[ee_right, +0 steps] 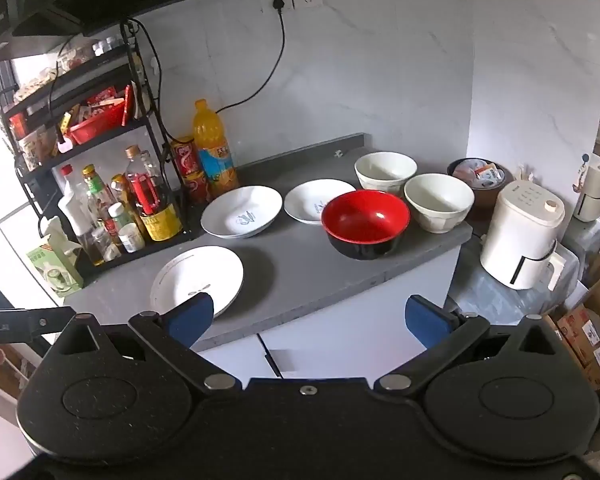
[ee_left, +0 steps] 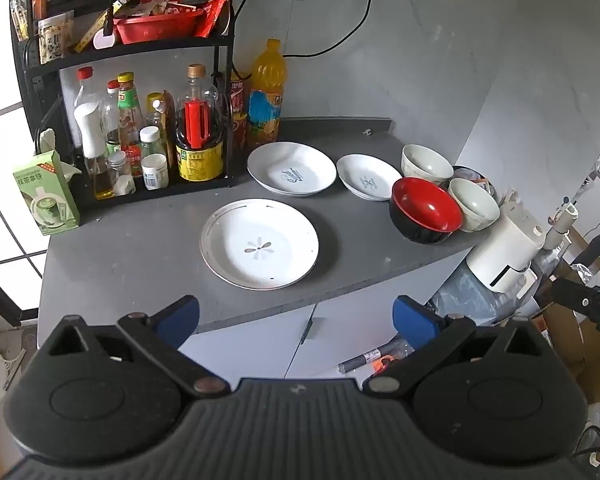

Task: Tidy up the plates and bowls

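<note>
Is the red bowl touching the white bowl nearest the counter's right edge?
Cannot tell. In the left wrist view the red bowl overlaps that white bowl; in the right wrist view their rims nearly meet, with no plain gap or contact.

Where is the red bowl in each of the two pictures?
Left wrist view: the red bowl sits right of centre, near the counter's right end.
Right wrist view: the red bowl sits just right of centre.
Shared landmark: the orange juice bottle against the back wall.

Both views facing shared countertop [ee_left: 140, 256]
</note>
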A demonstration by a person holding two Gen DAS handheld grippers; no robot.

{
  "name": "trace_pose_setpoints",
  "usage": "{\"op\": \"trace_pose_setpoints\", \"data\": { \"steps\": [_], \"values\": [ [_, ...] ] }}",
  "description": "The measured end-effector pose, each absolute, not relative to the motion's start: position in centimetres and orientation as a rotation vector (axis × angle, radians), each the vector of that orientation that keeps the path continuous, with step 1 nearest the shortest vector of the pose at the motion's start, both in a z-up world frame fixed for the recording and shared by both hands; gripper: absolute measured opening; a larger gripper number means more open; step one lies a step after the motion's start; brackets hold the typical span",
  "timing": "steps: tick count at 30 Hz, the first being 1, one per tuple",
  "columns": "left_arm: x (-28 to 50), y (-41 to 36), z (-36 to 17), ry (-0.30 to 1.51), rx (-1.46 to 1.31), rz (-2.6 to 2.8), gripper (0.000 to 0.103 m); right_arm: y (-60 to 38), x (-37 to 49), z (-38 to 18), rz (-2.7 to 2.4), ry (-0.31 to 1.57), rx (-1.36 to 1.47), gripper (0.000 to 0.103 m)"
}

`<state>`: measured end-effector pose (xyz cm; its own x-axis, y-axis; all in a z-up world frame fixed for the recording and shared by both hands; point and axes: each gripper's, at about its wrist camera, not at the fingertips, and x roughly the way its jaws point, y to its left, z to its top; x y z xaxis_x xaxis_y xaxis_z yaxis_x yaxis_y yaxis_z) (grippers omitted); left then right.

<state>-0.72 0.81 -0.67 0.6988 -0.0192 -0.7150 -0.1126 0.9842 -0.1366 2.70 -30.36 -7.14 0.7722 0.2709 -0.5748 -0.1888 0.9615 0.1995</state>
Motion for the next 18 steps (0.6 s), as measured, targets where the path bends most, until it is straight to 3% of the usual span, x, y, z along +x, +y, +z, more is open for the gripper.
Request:
{"op": "trace_pose_setpoints", "data": {
  "steps": [18],
  "values": [
    [0.5, -0.2, -0.5, 0.816, -0.175, 0.010, 0.102, -31.5, 2.7, -7.7, 0.165, 0.685, 0.137, 0.103]
  ]
}}
